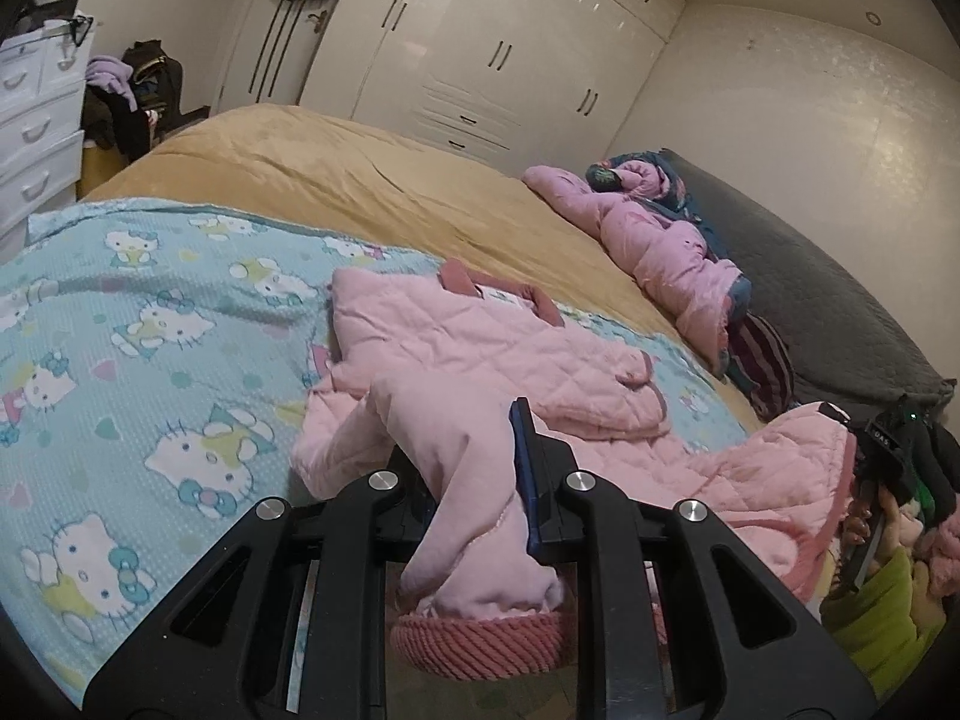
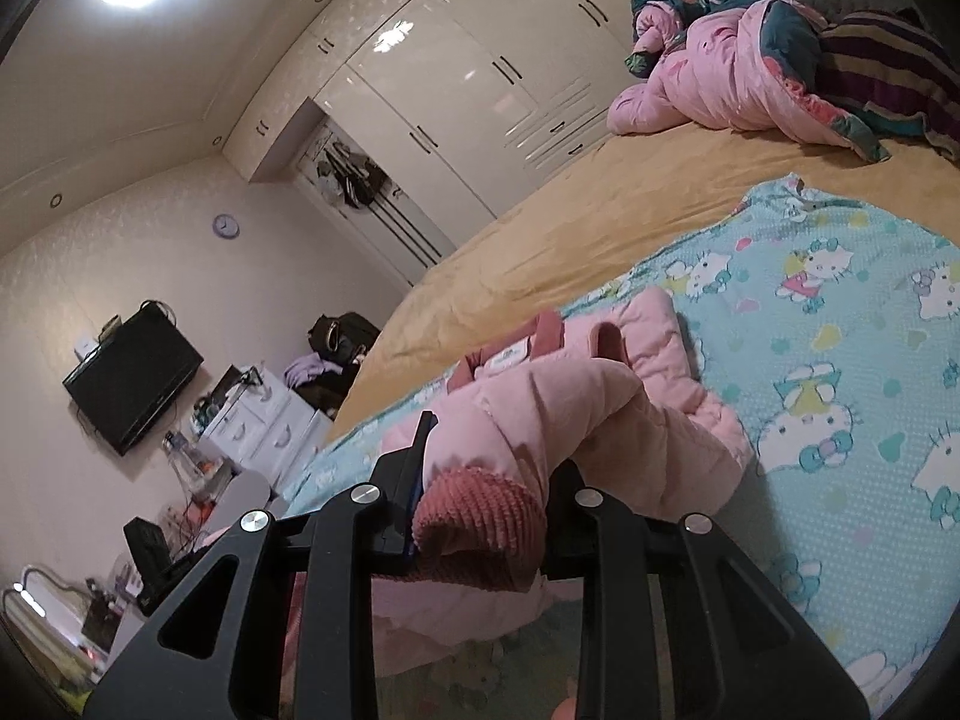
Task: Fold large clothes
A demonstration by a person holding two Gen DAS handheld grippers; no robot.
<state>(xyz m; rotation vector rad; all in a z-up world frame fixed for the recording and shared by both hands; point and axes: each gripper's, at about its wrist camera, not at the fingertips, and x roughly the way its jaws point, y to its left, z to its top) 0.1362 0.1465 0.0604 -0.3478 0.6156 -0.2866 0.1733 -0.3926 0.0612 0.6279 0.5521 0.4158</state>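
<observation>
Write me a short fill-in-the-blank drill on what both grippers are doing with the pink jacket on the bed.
1. The left gripper is shut on a ____ of the pink jacket.
2. The right gripper pinches a sleeve just above its ribbed ____.
3. The jacket lies on a blue sheet printed with cartoon ____.

Missing words: sleeve; cuff; cats

The jacket [image 1: 468, 348] lies on the printed sheet [image 1: 150, 324], which is spread over the near part of the bed [image 1: 336, 168]. One sleeve runs into the left claw [image 1: 474, 480], the other into the right claw [image 2: 486, 480], each cuff between the fingers. Farther up the bed, a heap of bedding [image 1: 660, 240] sits against the headboard [image 1: 828, 288]. The wardrobe [image 1: 492, 48] stands beyond the bed, the drawer chest [image 1: 36, 132] beside it.
</observation>
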